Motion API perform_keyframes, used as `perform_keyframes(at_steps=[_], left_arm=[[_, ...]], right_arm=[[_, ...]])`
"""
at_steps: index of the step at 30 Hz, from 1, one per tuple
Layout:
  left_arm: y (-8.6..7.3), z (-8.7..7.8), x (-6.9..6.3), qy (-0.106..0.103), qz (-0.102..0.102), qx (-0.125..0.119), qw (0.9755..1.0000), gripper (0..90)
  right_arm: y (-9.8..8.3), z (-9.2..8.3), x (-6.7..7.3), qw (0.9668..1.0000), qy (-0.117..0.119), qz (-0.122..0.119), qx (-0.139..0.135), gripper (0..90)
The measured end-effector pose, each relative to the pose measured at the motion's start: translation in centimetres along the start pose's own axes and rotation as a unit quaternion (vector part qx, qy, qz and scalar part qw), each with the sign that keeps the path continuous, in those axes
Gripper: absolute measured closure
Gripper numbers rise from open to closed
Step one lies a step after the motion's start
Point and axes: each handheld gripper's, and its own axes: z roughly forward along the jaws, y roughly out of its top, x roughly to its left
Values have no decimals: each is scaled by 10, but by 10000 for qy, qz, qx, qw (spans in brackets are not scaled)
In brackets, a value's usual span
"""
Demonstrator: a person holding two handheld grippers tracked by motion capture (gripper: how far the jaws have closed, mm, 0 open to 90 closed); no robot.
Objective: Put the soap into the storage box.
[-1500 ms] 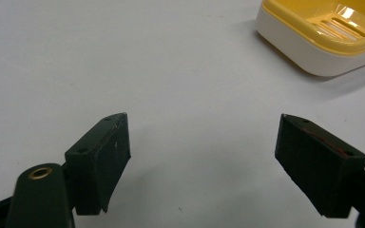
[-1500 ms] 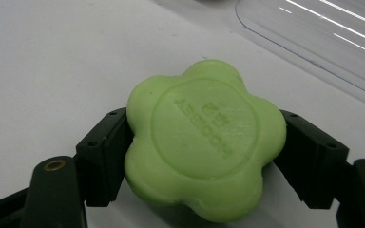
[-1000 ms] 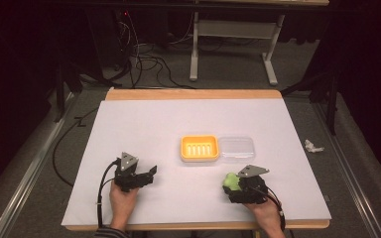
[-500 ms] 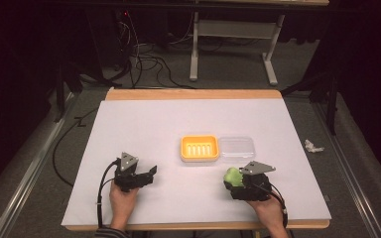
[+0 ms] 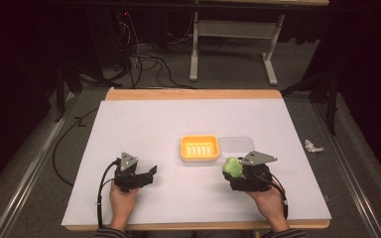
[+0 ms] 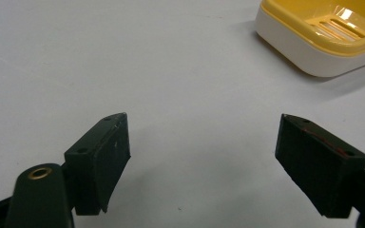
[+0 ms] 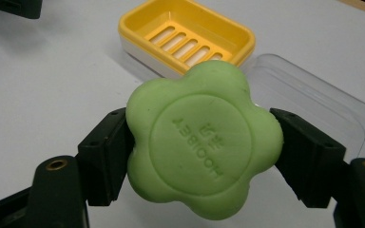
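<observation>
White tabletop [image 5: 144, 129] lies bare around both claws. Right claw [image 7: 202, 142] grips the green soap [image 7: 203, 145] just beside the yellow dish [image 5: 199, 148], whose slotted tray holds nothing. Clear lid [image 5: 236, 146] adjoins it. Left claw [image 6: 202, 156] stands open, holding nothing.

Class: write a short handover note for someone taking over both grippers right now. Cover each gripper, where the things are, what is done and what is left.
Right gripper: shut on the green soap, lifted off the table.
Left gripper: open, empty, low over the table.
Yellow soap dish: mid-table, empty, with the clear lid lying beside it.
Done: soap picked up.
Left, probably: set the soap in the dish, then perhaps fit the lid.
</observation>
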Motion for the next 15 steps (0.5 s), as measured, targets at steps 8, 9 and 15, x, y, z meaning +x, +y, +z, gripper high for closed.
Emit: perform_keyframes(at_steps=[8, 9, 15], left_arm=[[0, 0, 0, -3, -3, -7, 10000, 196], [0, 0, 0, -5, -4, -9, 10000, 196], [0, 0, 0, -8, 7, 5, 10000, 196]], right_arm=[[18, 6, -1, 9999, 21, -166, -19, 274], [20, 6, -1, 9999, 43, -159, -16, 274], [32, 14, -6, 9998, 139, -117, -48, 274]])
